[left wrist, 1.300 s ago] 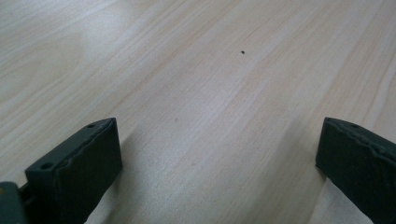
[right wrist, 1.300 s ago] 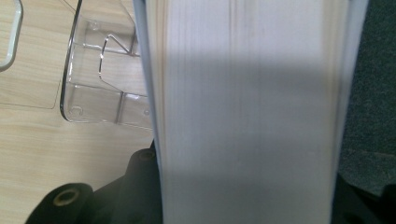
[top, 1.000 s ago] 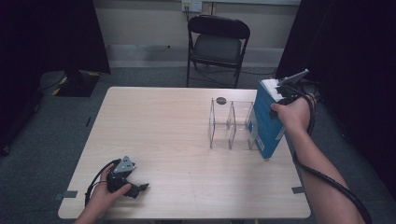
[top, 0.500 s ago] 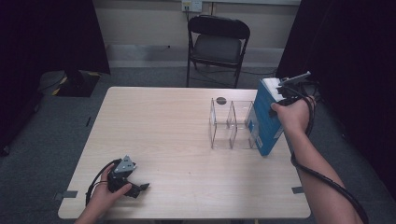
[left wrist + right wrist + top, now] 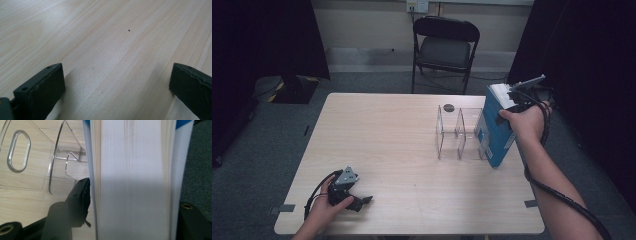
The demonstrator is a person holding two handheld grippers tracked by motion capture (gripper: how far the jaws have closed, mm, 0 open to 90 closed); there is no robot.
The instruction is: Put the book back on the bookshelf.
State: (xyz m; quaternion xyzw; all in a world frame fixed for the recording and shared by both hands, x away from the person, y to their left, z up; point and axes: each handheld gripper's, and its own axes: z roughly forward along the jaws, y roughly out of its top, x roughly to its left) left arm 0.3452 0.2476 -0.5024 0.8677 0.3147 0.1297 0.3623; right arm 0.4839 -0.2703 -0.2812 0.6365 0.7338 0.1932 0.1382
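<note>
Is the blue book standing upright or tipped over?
Upright, leaning slightly. The blue book stands on its bottom edge at the right end of the clear rack, page edges up, between the right gripper fingers, which have just been opening.

A light wooden table [image 5: 402, 150] stands on a grey carpet floor [image 5: 272, 135]. Behind the far edge of the table there is a black folding chair [image 5: 445, 47] in front of a pale wall with a power socket [image 5: 417, 5], and a small dark round thing [image 5: 449, 107] lies on the table near that far edge. At the left, a dark curtain hangs above a black stand base [image 5: 292, 91] with yellow tape beside it, and short grey tape strips [image 5: 287, 208] are stuck on the carpet near the table corners.
</note>
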